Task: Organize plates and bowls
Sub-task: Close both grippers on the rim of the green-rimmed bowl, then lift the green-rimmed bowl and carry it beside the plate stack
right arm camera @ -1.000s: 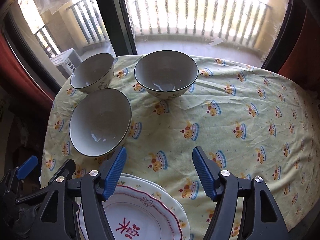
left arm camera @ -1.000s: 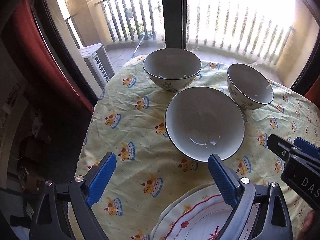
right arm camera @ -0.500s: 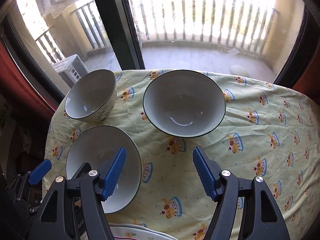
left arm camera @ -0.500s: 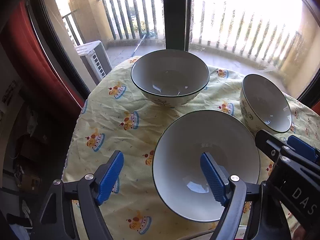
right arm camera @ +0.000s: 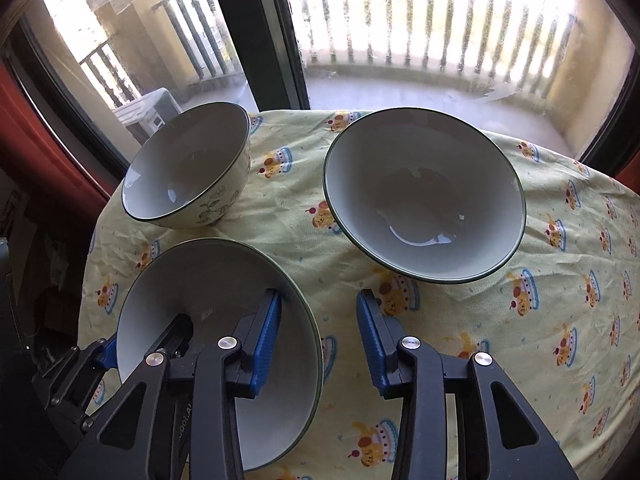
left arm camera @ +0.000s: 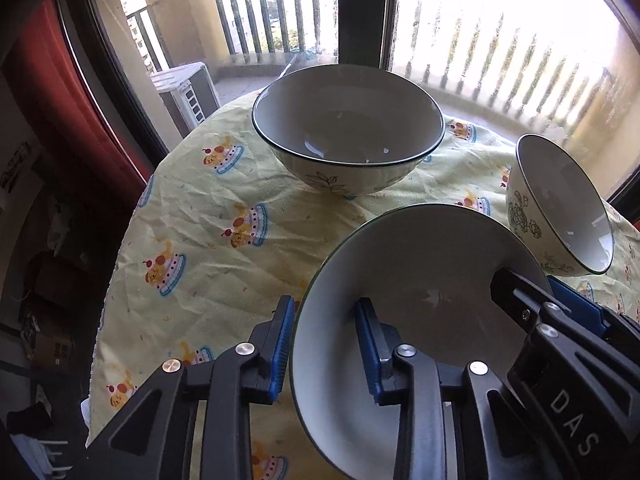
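Left wrist view: my left gripper [left arm camera: 326, 344] has just been closing and now pinches the near bowl [left arm camera: 420, 280] by its left rim, one pad outside, one inside.

Right wrist view: right gripper [right arm camera: 318, 340] has been closing too; its jaws straddle that bowl's right rim, w/ a gap still at the outer pad. Bowl sits near the table's [right arm camera: 520, 320] left edge.

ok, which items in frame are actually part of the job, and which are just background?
Job:
near bowl
wide bowl behind it
small floral bowl

Background:
cake-print tablecloth
air-conditioner unit outside
red curtain
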### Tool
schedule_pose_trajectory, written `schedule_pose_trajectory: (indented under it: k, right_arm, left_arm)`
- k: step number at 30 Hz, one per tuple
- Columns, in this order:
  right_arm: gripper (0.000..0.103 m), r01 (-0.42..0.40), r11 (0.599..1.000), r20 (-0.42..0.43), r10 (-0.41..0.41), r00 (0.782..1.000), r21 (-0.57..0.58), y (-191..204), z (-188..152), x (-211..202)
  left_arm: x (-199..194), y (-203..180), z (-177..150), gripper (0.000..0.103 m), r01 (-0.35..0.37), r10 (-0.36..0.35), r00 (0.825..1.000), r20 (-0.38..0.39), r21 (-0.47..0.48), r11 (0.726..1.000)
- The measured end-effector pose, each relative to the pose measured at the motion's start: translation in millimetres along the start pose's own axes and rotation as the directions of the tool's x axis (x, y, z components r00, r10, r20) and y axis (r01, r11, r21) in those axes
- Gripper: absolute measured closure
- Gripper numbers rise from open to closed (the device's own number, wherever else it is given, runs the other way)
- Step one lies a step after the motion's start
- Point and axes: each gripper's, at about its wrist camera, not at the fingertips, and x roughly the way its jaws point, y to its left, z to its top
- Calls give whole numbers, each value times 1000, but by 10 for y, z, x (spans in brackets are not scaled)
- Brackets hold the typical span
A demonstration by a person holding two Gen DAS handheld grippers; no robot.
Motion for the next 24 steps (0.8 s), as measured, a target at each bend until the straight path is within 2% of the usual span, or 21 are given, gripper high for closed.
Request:
schedule_pose_trajectory:
  k: [2, 4, 13, 24]
  right_arm:
    - [65, -6, 1000, -7, 6, 1000, -10, 30, -10, 31]
    - [78, -22, 1000, -18, 22, 1000, -16, 56, -21, 56]
    - [79, -8, 1000, -15, 8, 1000, -19, 62, -21, -20]
    - [79, 16, 1000, 15, -16, 1000, 12, -11, -107, -378]
  left_arm:
    - [-2, -24, 6, 76, -8, 8, 1000, 6, 7, 1000]
    - [6, -21, 14, 76, -4, 4, 1000, 3, 10, 1000]
    - [-21, -12, 8, 77, 10, -10, 1000, -20, 3, 1000]
    - [-356, -109, -60, 77, 36, -37, 999, 16, 41, 999]
